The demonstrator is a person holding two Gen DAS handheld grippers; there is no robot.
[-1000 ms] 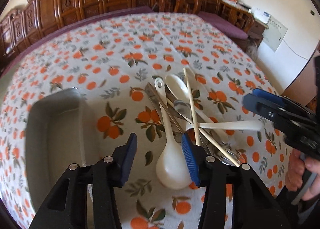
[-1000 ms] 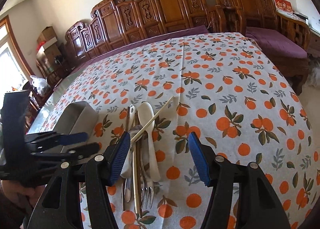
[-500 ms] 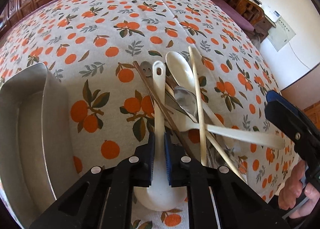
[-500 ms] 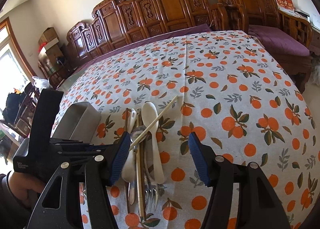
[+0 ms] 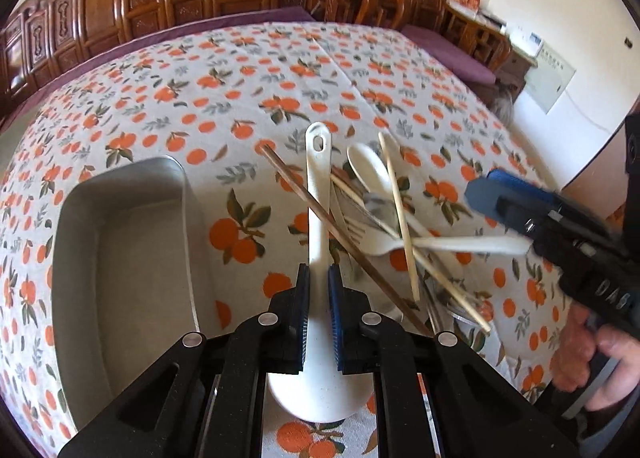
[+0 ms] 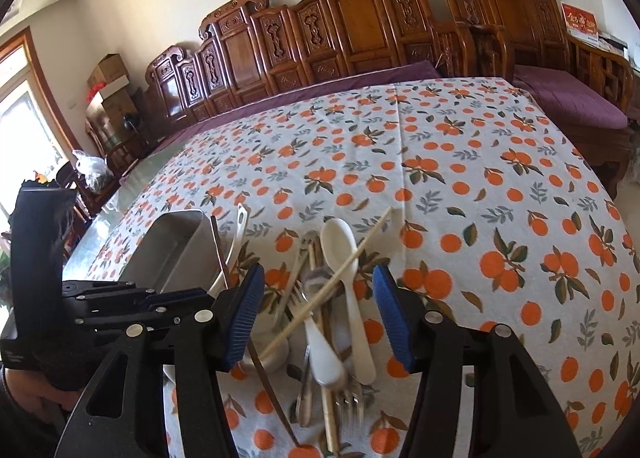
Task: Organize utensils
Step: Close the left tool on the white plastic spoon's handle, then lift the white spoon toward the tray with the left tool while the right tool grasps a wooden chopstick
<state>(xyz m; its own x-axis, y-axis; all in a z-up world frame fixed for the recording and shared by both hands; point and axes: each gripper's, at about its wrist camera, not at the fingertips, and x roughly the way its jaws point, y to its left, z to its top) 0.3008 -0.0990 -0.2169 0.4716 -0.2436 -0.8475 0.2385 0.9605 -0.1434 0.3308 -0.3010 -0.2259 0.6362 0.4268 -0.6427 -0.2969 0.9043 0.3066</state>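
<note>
Left gripper [image 5: 318,290] fingers clench the white plastic rice paddle's [image 5: 318,194] handle beside the grey metal tray [image 5: 120,242]; right gripper [image 6: 318,314] fingers, closing, straddle the utensil pile [image 6: 332,298] untouched.

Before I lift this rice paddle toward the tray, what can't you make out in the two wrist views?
- Rice paddle: left wrist view, left gripper covers part of its blade.
- Metal tray: near end cut off by that gripper; in the right wrist view its inside is hidden.
- Utensil pile: overlapping and blurred, count unclear.
- Right gripper, jaws closing with nothing pressed: blurred in the left view.
</note>
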